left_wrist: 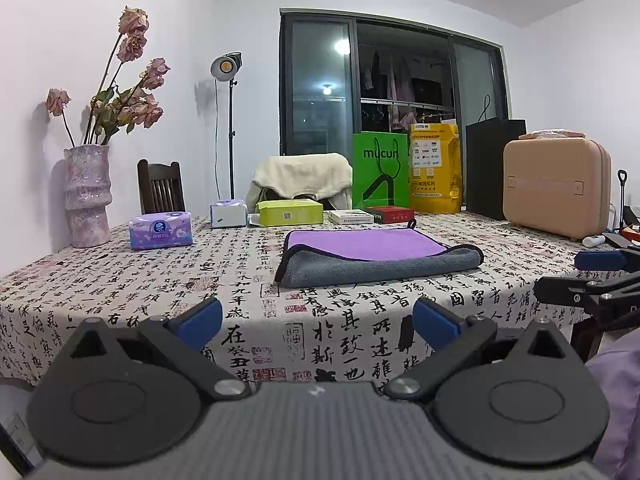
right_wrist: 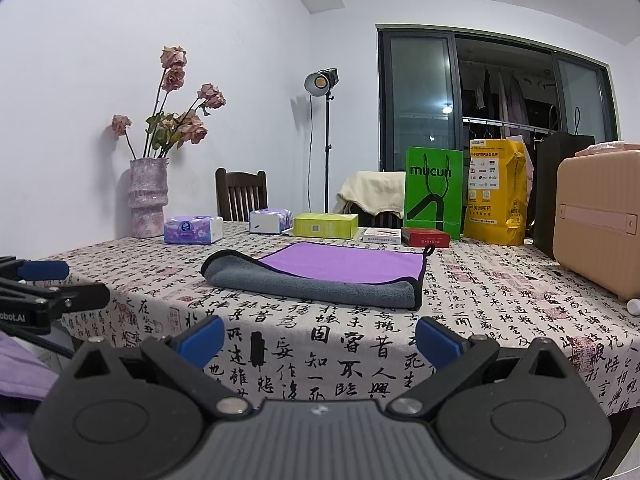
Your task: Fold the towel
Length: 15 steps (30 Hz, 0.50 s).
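The towel (left_wrist: 372, 258) lies on the worktop (left_wrist: 120, 280), which is covered by a cloth printed with black Chinese characters. The towel is folded once: its grey side is turned over along the near edge, and the purple side shows behind this fold. A dark border runs around it, and a small loop (left_wrist: 412, 223) sticks up at its far corner, on the side of the beige case (left_wrist: 556, 188).

The left tongs (left_wrist: 318, 320) are released, with the blue fingertips (left_wrist: 200, 318) spread wide and nothing between them. They hang in front of the towel, near the edge of the worktop, and do not touch the towel. The right tongs (right_wrist: 320, 338) are released too, also in front of the towel and apart from it, and they hold nothing. From the left wrist view, the right tongs appear at the side of the towel where the beige case stands.

Behind the towel I see a yellow-green box (left_wrist: 290, 212), a white box (left_wrist: 350, 216) and a red box (left_wrist: 390, 214) in a row. Further behind the towel stand a green paper bag (left_wrist: 380, 172) and a yellow bag (left_wrist: 434, 168). To the other side of the towel, away from the case, are a purple tissue pack (left_wrist: 160, 234) and a pink vase (left_wrist: 86, 196) with dried roses.
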Motion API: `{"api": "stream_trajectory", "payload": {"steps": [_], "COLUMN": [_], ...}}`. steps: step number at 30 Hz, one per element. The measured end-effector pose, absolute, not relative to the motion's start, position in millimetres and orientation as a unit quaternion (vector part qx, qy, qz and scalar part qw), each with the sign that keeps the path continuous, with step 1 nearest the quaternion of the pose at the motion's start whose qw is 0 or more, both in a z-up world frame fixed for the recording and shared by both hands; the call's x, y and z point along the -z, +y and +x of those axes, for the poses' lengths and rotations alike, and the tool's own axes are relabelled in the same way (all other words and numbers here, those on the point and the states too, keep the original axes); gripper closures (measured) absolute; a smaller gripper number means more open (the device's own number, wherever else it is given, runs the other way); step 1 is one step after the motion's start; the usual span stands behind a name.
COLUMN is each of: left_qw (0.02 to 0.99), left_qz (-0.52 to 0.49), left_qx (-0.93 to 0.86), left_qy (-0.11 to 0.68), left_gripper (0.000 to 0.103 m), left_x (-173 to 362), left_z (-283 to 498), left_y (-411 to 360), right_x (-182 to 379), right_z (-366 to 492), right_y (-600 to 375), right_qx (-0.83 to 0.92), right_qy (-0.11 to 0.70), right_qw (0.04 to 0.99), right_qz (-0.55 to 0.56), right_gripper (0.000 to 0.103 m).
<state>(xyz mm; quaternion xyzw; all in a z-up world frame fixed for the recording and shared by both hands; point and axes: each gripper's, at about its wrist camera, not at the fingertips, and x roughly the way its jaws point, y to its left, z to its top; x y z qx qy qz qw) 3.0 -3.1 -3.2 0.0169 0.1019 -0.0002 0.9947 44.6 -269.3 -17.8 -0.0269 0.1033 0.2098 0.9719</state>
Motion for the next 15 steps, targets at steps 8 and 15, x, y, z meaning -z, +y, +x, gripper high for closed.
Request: {"api": "stream_trajectory", "payload": {"steps": [8,15], "left_qw": [0.995,0.995], "left_qz": [0.017,0.017], "left_qx": [0.001,0.001], "left_qy": [0.102,0.103], "left_gripper": [0.0,0.0], "left_x": [3.3,4.1], "left_z": [3.0,3.2], "left_y": [-3.0,-3.1], "right_x": [16.9,16.6], "right_z": [45.2,45.6], "right_y": [-268.7,-268.2], "right_qx": [-0.21,-0.211], "right_qy": [0.104,0.105], "right_qw": [0.972,0.972], "right_qz": [-0.027,-0.027], "right_gripper": [0.001,0.001]}}
